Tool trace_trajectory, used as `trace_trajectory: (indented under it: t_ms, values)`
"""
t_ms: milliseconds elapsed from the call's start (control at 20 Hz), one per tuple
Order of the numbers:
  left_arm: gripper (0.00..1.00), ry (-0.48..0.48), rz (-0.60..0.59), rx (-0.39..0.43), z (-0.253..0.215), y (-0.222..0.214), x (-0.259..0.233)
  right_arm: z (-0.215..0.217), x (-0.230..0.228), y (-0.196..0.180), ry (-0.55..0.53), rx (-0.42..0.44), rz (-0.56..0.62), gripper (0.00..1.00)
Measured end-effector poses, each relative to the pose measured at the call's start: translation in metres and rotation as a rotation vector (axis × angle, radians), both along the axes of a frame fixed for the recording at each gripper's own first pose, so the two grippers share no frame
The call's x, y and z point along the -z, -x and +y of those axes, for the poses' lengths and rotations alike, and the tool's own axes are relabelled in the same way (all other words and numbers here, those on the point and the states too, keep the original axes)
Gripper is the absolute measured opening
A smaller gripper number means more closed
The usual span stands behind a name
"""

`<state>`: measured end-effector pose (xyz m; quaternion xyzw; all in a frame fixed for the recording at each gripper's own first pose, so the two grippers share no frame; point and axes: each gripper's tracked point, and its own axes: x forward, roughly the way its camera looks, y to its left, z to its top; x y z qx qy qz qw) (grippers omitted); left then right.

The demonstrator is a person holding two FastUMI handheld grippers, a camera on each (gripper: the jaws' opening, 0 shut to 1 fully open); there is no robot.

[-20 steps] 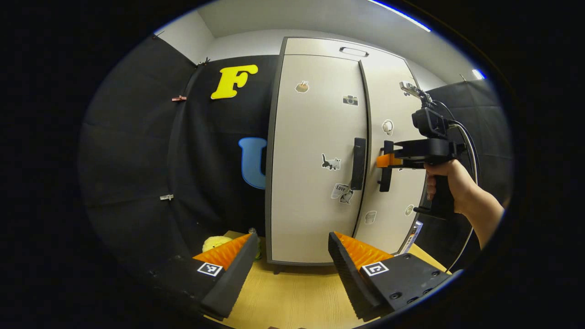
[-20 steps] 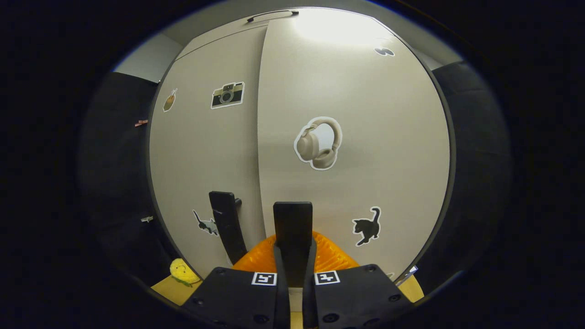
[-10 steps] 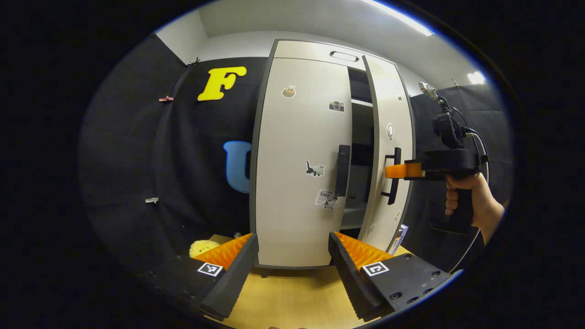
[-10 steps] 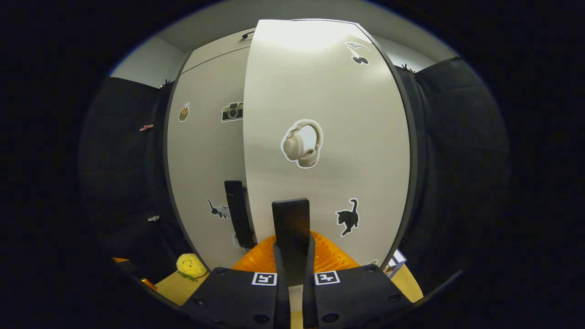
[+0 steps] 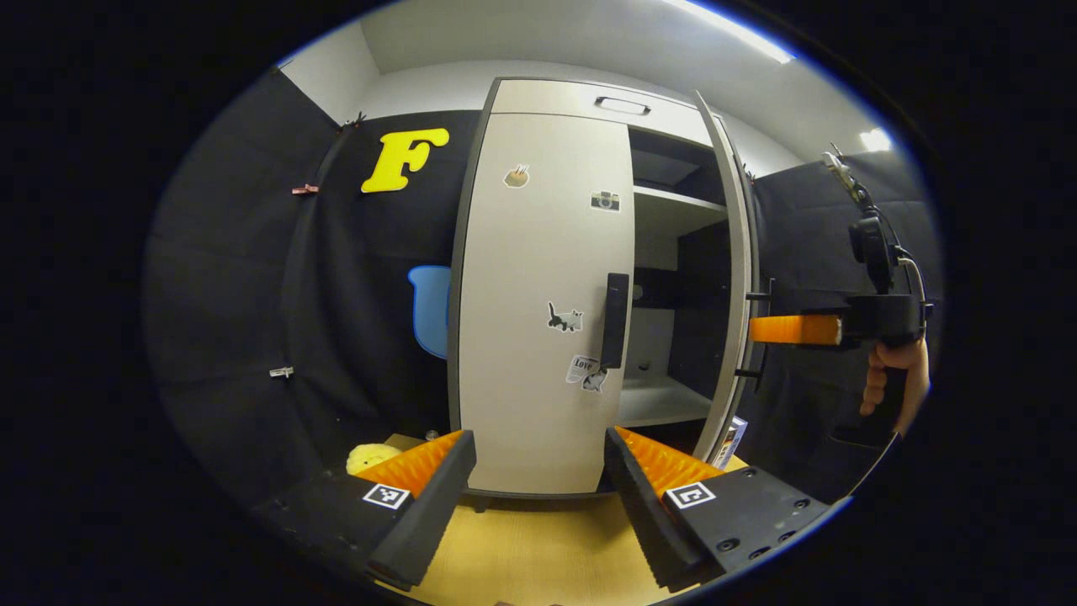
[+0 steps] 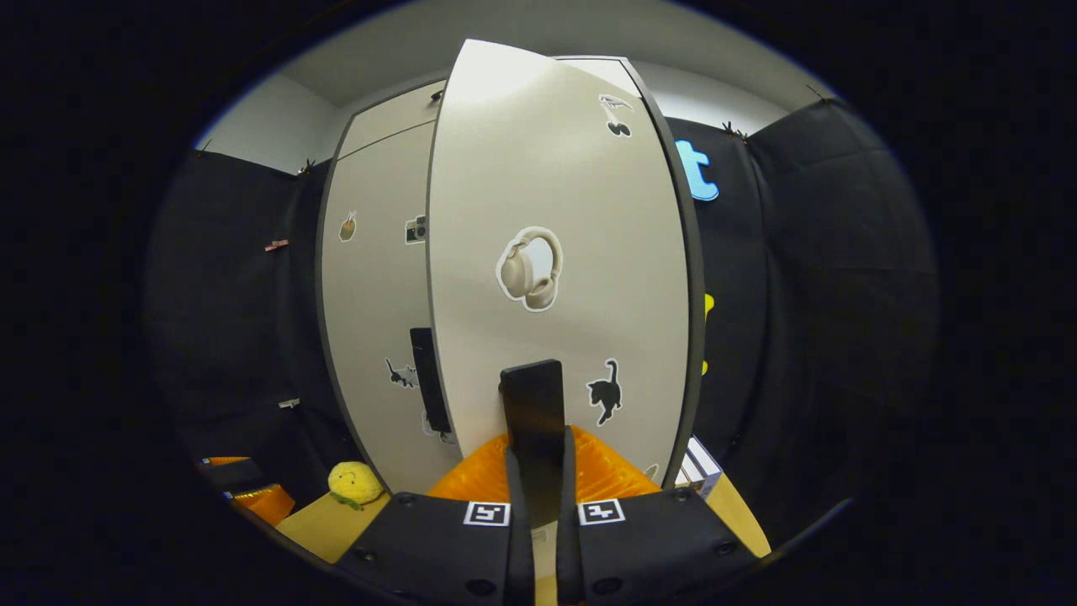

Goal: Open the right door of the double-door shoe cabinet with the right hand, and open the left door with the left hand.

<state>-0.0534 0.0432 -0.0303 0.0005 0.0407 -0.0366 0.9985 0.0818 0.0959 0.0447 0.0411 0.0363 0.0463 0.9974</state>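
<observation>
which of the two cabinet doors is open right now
The right door, the one with the headphone sticker: it is swung out, showing shelves, with the right gripper shut on its handle. The left door is closed.

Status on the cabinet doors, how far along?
Done: right door swung well open, shelves showing. In hand: right gripper shut on that door's handle. Left: left door is closed, its handle untouched; left gripper is open, short of it.
</observation>
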Motion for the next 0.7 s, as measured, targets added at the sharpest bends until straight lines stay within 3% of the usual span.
trace_trajectory:
  t_ms: [350, 700]
  values:
    - [0.95, -0.011, 0.033, -0.025, -0.052, 0.015, 0.01, -0.031, -0.001, 0.022, -0.014, -0.043, 0.005, 0.14]
    - [0.95, 0.002, 0.021, -0.01, -0.095, 0.029, 0.009, -0.063, -0.002, 0.035, 0.027, -0.032, 0.0, 0.13]
